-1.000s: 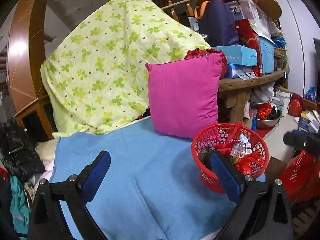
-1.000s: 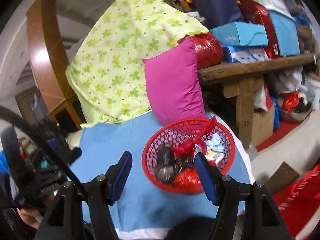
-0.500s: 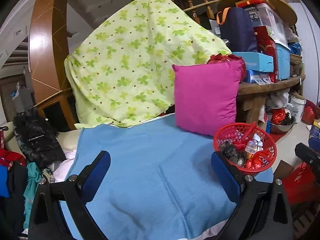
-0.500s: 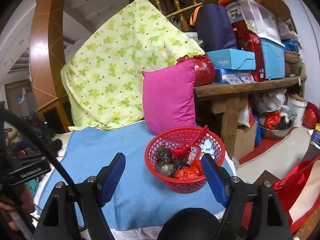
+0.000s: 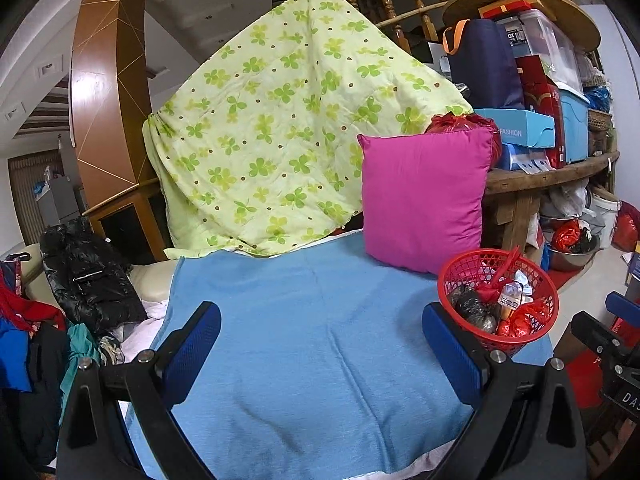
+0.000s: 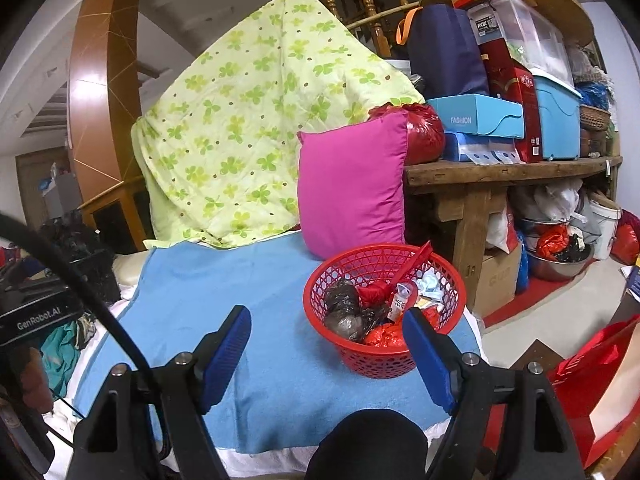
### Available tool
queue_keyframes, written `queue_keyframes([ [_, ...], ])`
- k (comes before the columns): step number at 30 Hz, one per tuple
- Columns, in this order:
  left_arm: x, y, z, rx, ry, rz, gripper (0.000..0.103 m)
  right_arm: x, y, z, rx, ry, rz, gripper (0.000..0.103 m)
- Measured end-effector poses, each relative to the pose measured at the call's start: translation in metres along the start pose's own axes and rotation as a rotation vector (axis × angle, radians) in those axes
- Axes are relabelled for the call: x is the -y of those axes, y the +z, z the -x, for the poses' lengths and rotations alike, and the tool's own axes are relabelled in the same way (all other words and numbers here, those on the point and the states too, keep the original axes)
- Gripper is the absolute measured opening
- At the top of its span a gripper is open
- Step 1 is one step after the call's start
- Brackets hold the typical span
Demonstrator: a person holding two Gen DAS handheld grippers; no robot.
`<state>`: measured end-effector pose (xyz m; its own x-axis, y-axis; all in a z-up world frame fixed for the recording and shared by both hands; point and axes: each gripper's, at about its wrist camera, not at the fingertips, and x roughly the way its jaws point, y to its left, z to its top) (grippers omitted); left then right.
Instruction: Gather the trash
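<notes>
A red plastic basket (image 6: 376, 360) stands on the right end of a blue cloth (image 6: 260, 304). It holds a crumpled black bag (image 6: 344, 312), a red bag (image 6: 382, 336), a printed wrapper (image 6: 398, 304) and pale tissue (image 6: 430, 284). My right gripper (image 6: 326, 354) is open and holds nothing; its right finger (image 6: 428, 356) overlaps the basket's front wall in the picture. In the left wrist view the basket (image 5: 520, 340) sits to the right. My left gripper (image 5: 320, 344) hangs open over the bare blue cloth (image 5: 312, 320), empty.
A pink cushion (image 6: 352, 188) leans behind the basket against a green clover quilt (image 6: 248, 120). A wooden bench (image 6: 500, 172) stacked with boxes stands right, with bowls and bags under it. A red bag (image 6: 588, 364) lies on the floor. A black jacket (image 5: 88, 276) and clothes lie left.
Both grippers have drawn back from the basket, which now looks smaller and farther off. The right gripper's jaws stand wider than a second ago. The left view has swung left.
</notes>
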<state>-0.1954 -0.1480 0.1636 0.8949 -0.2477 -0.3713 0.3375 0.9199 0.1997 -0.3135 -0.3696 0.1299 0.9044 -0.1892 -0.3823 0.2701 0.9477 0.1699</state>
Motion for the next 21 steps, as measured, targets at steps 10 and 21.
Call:
queue_keyframes([
  [10,0.002,-0.002,0.0,-0.003,-0.007,-0.002,0.1,0.001,0.008,0.001,0.034,-0.01,-0.011,0.081],
  [21,-0.003,-0.005,-0.001,-0.01,-0.004,0.009,0.1,-0.009,0.007,-0.003,0.004,-0.003,0.019,0.081],
])
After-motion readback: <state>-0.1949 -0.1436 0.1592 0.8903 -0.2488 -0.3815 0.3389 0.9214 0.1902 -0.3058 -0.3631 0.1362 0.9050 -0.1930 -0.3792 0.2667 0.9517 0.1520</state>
